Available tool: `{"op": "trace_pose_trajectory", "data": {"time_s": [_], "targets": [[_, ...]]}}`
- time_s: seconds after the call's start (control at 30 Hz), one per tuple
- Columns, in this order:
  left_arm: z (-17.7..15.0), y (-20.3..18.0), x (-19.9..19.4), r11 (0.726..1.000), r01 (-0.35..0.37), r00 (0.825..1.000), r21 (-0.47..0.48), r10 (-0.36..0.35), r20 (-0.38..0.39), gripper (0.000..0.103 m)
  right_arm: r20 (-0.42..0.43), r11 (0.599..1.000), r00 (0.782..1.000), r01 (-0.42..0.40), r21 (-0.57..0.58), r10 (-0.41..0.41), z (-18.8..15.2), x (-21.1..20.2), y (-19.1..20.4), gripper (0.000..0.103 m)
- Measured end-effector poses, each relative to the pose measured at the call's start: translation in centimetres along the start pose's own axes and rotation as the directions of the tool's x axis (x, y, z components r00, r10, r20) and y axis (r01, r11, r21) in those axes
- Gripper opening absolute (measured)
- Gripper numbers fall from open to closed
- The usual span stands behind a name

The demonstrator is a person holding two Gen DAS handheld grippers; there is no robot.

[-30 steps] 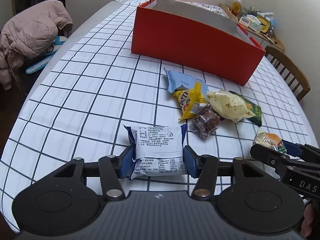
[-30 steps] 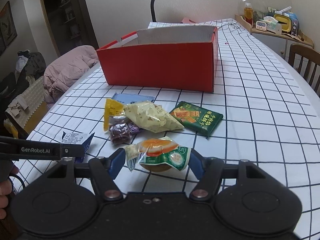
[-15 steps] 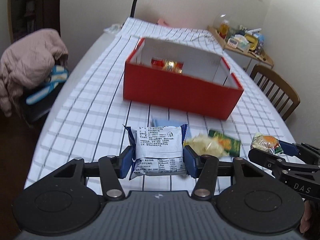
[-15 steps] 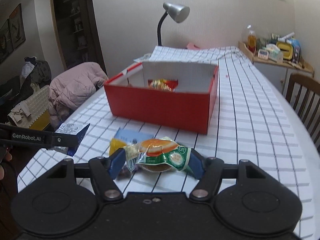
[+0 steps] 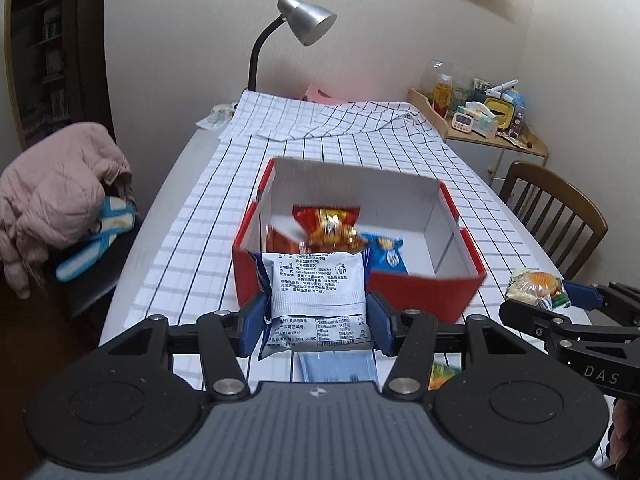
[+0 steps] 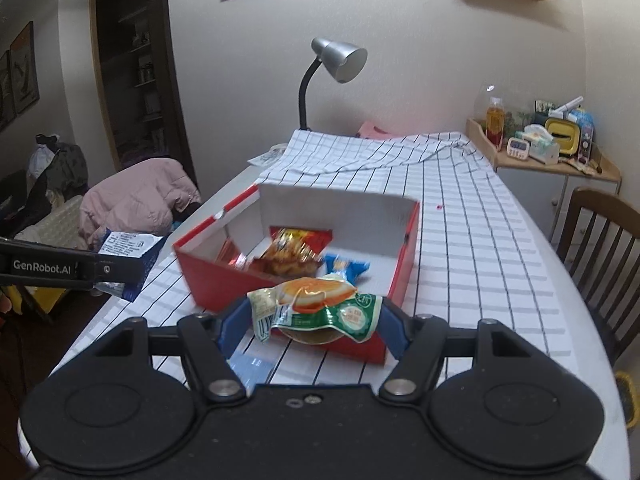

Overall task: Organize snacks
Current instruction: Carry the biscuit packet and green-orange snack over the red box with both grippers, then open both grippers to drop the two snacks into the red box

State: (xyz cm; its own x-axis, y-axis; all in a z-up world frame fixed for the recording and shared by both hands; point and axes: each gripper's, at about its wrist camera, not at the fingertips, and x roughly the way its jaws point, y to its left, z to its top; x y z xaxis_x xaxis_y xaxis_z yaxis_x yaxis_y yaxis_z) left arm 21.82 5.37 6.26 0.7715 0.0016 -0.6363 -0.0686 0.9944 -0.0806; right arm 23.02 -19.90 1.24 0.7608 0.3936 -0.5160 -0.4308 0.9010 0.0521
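My left gripper (image 5: 316, 326) is shut on a white and blue snack packet (image 5: 318, 300), held in the air in front of the near wall of the red box (image 5: 424, 292). My right gripper (image 6: 314, 326) is shut on a green and orange bun packet (image 6: 320, 310), also held above the box's near edge (image 6: 356, 346). The box holds a red snack bag (image 5: 326, 226) and a blue packet (image 5: 386, 258). The left gripper and its packet (image 6: 128, 252) show at the left of the right wrist view. The right gripper's packet (image 5: 534, 286) shows at the right of the left wrist view.
A light blue packet (image 5: 340, 366) and a green one (image 5: 444, 374) lie on the checked tablecloth (image 6: 480, 240) below the grippers. A desk lamp (image 5: 296, 28) stands at the far end. A wooden chair (image 5: 556, 208) is right, a pink jacket (image 5: 52, 188) left.
Both grippers have risen from the table with their packets and moved toward the red box, whose inside now shows from above.
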Motion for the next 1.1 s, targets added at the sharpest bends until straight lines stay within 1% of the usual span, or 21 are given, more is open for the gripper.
{"op": "trace_pose_trajectory", "data": {"time_s": [0.23,0.37,0.47,0.53,0.6,0.7,0.83,0.93,1.1], "targets": [[4.0,-0.6,3.3,0.999,-0.019,1.000,0.030,0.019,-0.007,0.054,-0.006,0.998,0.999,0.054,-0.036,-0.054,3.1,3.7,-0.8,0.067],[6.1,-0.7,5.5,0.999,-0.026,0.999,0.033,0.026,-0.022,0.054,-0.021,0.996,0.997,0.078,-0.034,-0.079,4.5,6.1,-1.6,0.067],[7.4,-1.0,7.4,0.997,-0.051,0.998,0.053,0.052,-0.023,0.054,-0.041,0.996,0.995,0.085,-0.029,-0.086,5.1,8.0,-2.1,0.067],[8.1,-1.1,8.8,0.997,-0.060,0.998,0.058,0.062,-0.032,0.054,-0.064,0.997,0.995,0.074,-0.016,-0.075,5.4,9.3,-2.3,0.067],[8.6,-1.2,10.4,0.995,-0.069,0.996,0.068,0.072,-0.048,0.054,-0.091,0.998,0.994,0.057,0.009,-0.056,5.7,10.7,-2.8,0.067],[9.0,-1.3,12.6,0.994,-0.081,0.993,0.078,0.087,-0.074,0.054,-0.130,0.999,0.991,0.043,0.001,-0.043,5.8,12.7,-2.7,0.067],[9.5,-0.8,15.4,0.991,-0.102,0.987,0.081,0.111,-0.112,0.054,-0.179,0.999,0.983,0.040,-0.015,-0.042,5.5,15.3,-2.4,0.067],[9.7,-0.5,17.3,0.992,-0.103,0.983,0.076,0.113,-0.148,0.054,-0.210,0.999,0.977,0.039,-0.021,-0.042,5.2,16.9,-2.2,0.067],[9.2,-0.3,20.0,0.989,-0.112,0.972,0.093,0.129,-0.198,0.054,-0.253,0.999,0.966,0.040,-0.035,-0.047,4.6,18.8,-1.9,0.068]]}}
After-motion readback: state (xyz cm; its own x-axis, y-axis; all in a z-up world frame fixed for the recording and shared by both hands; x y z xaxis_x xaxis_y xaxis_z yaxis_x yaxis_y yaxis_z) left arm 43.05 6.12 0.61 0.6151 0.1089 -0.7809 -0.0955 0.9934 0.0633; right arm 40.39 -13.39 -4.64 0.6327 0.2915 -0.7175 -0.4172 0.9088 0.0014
